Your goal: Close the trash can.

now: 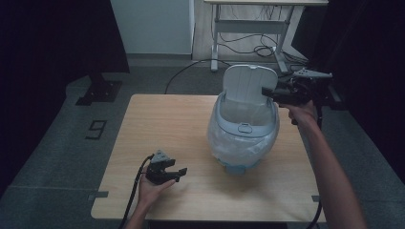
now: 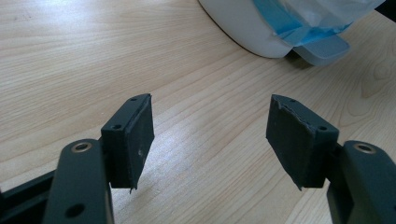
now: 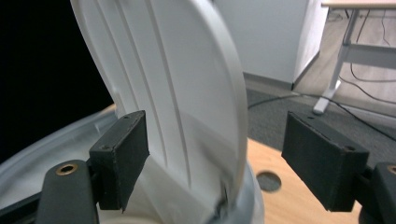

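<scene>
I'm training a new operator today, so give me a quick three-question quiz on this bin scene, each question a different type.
1. True or false: the hinged white plastic lid of the round white pedal bin stands raised.
2. Which gripper has the lid between its fingers? A. left gripper B. right gripper
3. What lies under the left gripper's fingers?

Key
1. True: the lid stands upright above the bin's rim.
2. B: the lid's edge sits between the right gripper's open fingers, which have just been opening; the right-hand pad stands apart from it.
3. Bare light wooden tabletop; its fingers are open with nothing between them.
</scene>
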A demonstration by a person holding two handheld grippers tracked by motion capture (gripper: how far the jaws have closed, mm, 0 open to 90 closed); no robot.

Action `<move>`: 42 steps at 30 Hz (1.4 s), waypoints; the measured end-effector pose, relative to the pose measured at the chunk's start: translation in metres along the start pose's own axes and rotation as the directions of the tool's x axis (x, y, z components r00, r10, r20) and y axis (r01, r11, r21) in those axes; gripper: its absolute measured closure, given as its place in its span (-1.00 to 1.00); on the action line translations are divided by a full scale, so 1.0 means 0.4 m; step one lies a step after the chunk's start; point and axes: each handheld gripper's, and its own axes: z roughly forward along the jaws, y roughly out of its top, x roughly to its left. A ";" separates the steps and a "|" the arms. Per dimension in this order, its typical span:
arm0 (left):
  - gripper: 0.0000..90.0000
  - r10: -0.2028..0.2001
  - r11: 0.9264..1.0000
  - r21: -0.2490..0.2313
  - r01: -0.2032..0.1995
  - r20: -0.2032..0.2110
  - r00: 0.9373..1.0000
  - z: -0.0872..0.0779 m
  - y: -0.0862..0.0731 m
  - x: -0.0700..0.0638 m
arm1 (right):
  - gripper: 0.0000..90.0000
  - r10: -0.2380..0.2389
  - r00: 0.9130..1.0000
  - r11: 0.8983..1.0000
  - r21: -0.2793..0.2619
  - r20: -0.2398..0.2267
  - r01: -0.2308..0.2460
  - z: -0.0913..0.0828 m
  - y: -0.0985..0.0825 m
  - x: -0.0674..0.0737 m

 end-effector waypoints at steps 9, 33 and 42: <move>-0.29 0.001 1.000 0.003 -0.001 0.005 1.000 0.000 -0.001 0.000 | -0.44 -0.030 0.995 0.999 -0.022 -0.094 0.028 0.024 0.032 0.032; -0.29 0.013 0.999 0.040 -0.014 0.026 1.000 0.021 -0.002 -0.015 | -0.73 -0.124 0.943 0.983 0.093 -0.309 0.159 -0.041 -0.062 0.153; -0.27 0.019 1.000 0.018 -0.019 0.010 1.000 0.017 -0.002 -0.017 | -0.67 -0.139 0.986 0.979 0.138 -0.092 0.151 -0.009 -0.072 0.184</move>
